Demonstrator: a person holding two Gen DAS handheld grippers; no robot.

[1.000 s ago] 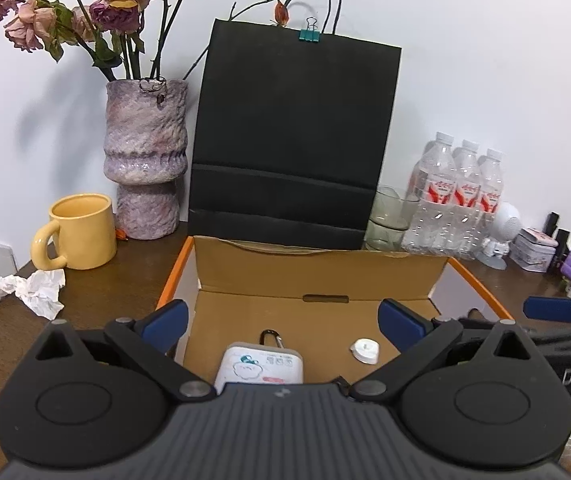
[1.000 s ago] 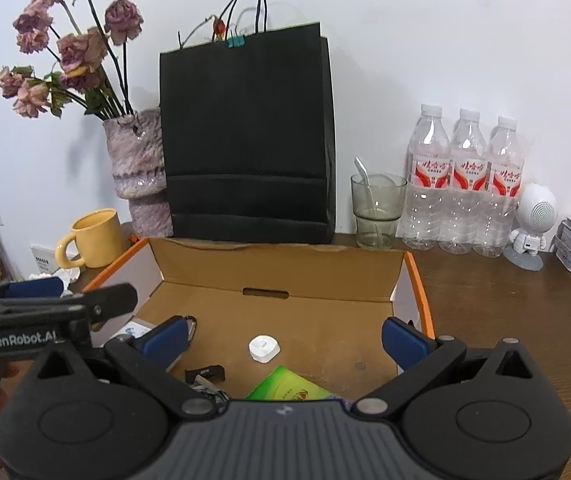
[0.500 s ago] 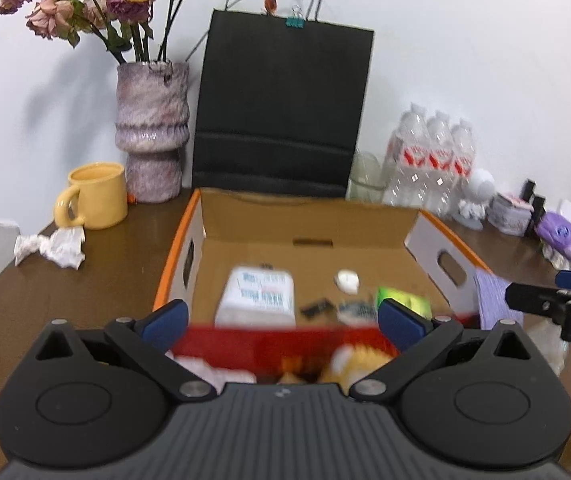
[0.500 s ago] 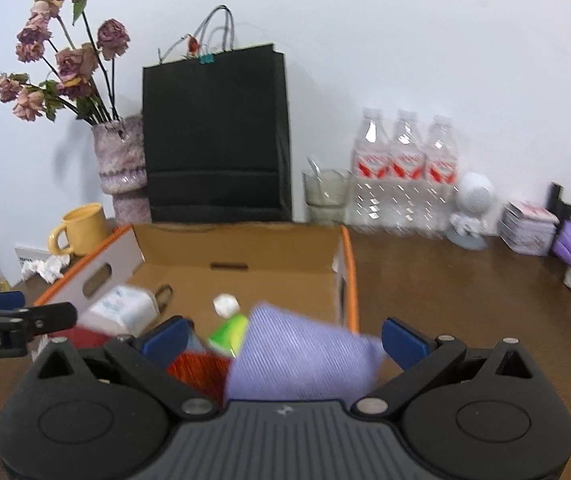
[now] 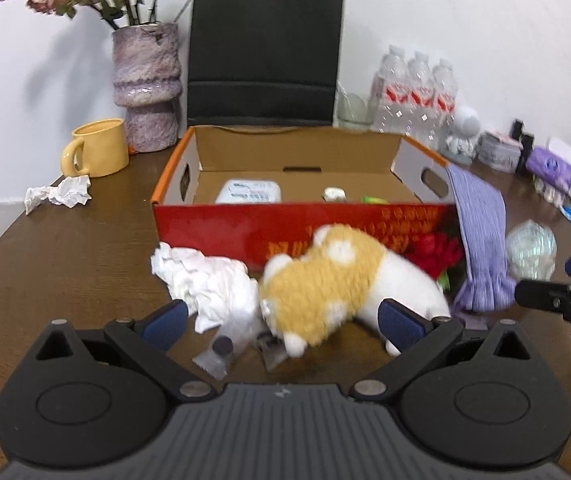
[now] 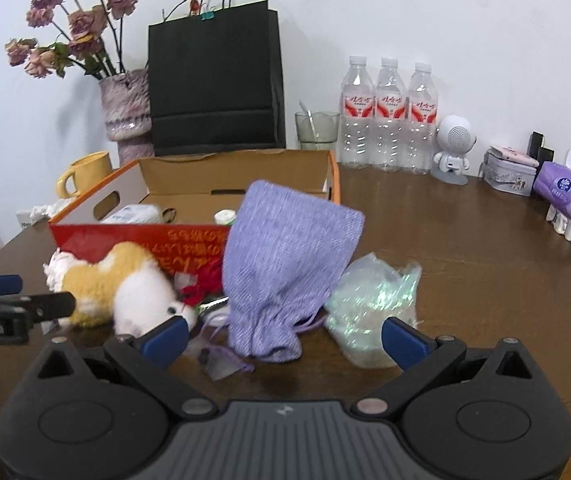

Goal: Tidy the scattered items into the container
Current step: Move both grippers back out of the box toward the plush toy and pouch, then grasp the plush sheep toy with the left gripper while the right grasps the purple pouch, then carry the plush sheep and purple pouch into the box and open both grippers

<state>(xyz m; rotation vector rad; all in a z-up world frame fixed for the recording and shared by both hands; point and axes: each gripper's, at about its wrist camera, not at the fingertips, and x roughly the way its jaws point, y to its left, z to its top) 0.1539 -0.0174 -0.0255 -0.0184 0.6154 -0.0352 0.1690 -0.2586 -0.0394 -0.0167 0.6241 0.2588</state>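
Red box (image 5: 301, 228) front: orange lettering, blurred, unreadable

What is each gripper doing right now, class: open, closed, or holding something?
Left gripper: open, holding nothing.
Right gripper: open, holding nothing.

Box (image 5: 297, 220) sits mid-desk (image 5: 65, 264) w/ a packet (image 5: 250, 193) & small cap (image 5: 334, 193) inside; paper bag (image 5: 263, 52) stands right behind it, vase (image 5: 146, 84) & mug (image 5: 99, 148) to its left, bottles (image 6: 387, 116) & glass (image 6: 316, 130) to its right. In front of box: crumpled tissue (image 5: 209, 280) on left, plush toy (image 5: 337, 284) beside it, knit pouch (image 6: 285, 264) leaning on box's right front corner, plastic bag (image 6: 373, 304) just right of pouch.
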